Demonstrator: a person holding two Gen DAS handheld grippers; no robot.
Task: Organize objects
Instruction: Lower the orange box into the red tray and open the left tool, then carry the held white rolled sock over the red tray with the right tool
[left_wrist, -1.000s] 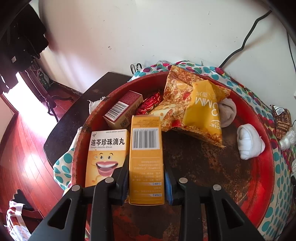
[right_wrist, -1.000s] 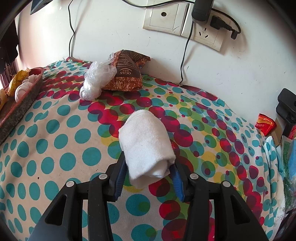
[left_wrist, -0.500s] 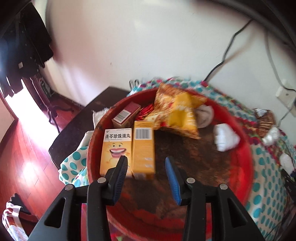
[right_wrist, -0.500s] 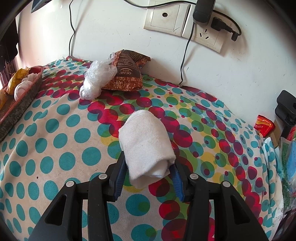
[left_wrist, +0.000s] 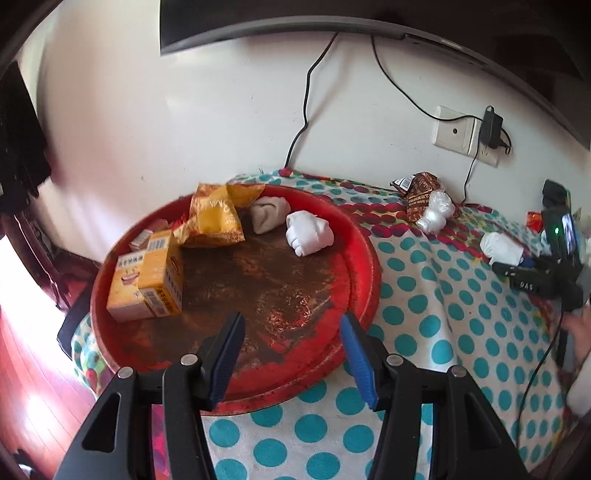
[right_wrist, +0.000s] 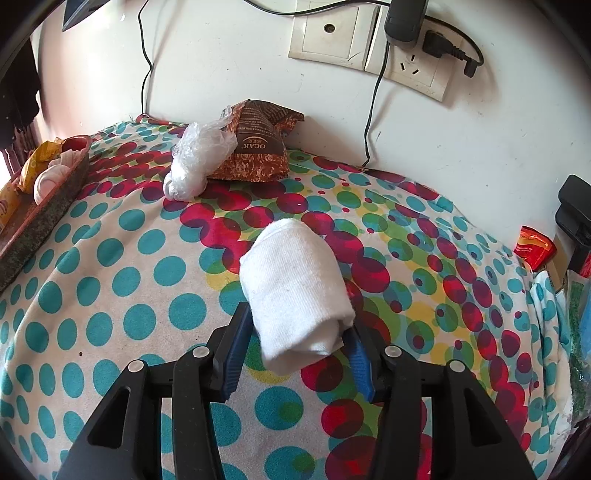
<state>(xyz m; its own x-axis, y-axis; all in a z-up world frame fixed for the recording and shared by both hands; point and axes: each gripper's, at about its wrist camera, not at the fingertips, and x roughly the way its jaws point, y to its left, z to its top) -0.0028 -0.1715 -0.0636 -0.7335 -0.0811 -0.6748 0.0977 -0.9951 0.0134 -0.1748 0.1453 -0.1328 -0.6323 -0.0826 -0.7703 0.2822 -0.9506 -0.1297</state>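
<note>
We observe a white wall (left_wrist: 221, 110) carrying a socket plate (right_wrist: 334, 31) and black cables (left_wrist: 304, 110), a red wooden floor (left_wrist: 33, 369), and daylight entering from the left.

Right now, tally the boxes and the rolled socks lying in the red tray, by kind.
In the red tray:
Boxes: 3 (yellow-and-white box, orange box, small box behind them)
Rolled white socks: 2 (first sock, second sock)
Total: 5
</note>
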